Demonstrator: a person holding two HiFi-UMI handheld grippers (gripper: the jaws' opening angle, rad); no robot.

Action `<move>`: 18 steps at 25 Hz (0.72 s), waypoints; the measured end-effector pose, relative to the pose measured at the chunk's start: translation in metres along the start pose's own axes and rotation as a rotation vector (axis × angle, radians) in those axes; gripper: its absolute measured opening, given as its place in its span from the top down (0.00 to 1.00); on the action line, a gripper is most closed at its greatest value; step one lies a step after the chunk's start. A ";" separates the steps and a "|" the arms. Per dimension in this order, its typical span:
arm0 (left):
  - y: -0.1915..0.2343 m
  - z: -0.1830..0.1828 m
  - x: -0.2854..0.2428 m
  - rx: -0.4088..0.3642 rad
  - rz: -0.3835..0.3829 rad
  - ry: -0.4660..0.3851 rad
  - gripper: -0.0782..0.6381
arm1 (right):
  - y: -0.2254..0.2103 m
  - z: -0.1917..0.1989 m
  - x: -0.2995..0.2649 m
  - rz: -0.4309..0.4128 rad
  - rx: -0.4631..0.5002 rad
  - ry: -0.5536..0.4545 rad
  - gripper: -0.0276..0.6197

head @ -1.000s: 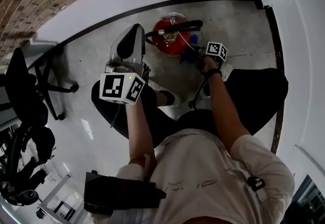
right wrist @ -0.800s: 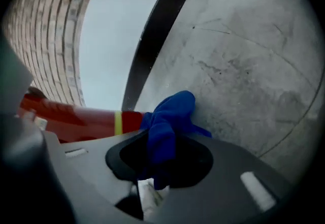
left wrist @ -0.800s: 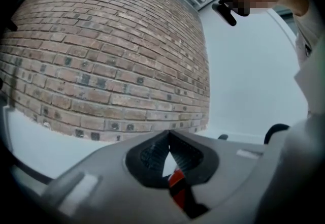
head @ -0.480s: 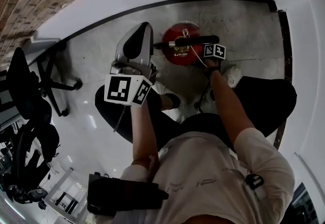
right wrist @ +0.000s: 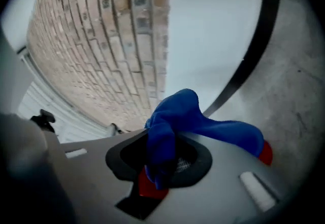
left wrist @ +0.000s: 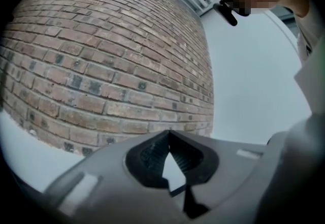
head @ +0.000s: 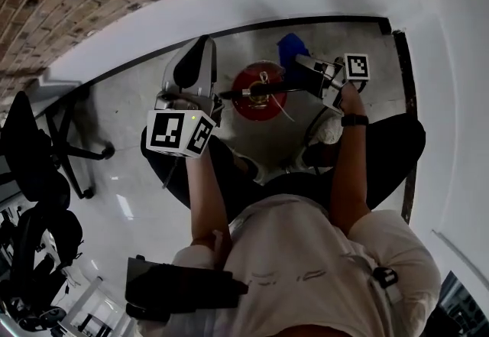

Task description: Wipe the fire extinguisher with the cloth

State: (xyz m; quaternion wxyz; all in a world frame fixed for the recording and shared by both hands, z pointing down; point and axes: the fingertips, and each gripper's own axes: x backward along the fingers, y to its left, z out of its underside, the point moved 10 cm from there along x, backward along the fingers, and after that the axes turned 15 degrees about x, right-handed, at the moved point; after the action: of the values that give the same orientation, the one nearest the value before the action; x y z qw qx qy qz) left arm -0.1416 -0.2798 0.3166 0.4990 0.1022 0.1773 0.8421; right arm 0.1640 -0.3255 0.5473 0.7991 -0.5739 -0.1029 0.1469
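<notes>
Right gripper [head: 306, 64] clamped on crumpled blue cloth [head: 292, 43] by red metal fire extinguisher [head: 258, 92], left gripper [head: 200, 49] closed on nothing
Head view: extinguisher stands upright on grey concrete floor [head: 367, 37] near black skirting strip [head: 306, 1], between the two grippers; cloth sits just past its top right edge, touching or not unclear; left gripper off to its left, apart. Left gripper view: jaw tips meet, nothing between them, red brick wall [left wrist: 101, 55] ahead. Right gripper view: jaws pinch a fold of cloth, the rest bunched over the top jaw, red extinguisher showing under the jaws
</notes>
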 end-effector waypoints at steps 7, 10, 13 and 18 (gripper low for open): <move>-0.009 -0.017 -0.013 -0.014 0.033 -0.033 0.89 | 0.080 -0.030 -0.030 -0.398 0.095 0.194 0.82; -0.012 -0.016 -0.015 -0.015 0.032 -0.032 0.89 | 0.082 -0.012 -0.050 -0.423 0.088 0.338 0.82; -0.013 -0.013 -0.015 -0.018 0.029 -0.020 0.89 | 0.063 -0.008 -0.048 -0.396 0.062 0.291 0.83; -0.014 -0.010 -0.014 -0.024 0.013 -0.007 0.89 | -0.020 0.016 -0.038 -0.072 0.067 0.407 0.83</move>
State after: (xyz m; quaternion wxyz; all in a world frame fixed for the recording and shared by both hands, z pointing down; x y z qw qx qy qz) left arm -0.1276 -0.2881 0.3020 0.4955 0.1003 0.1646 0.8469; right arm 0.1256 -0.3303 0.5721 0.8268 -0.5607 0.0450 0.0025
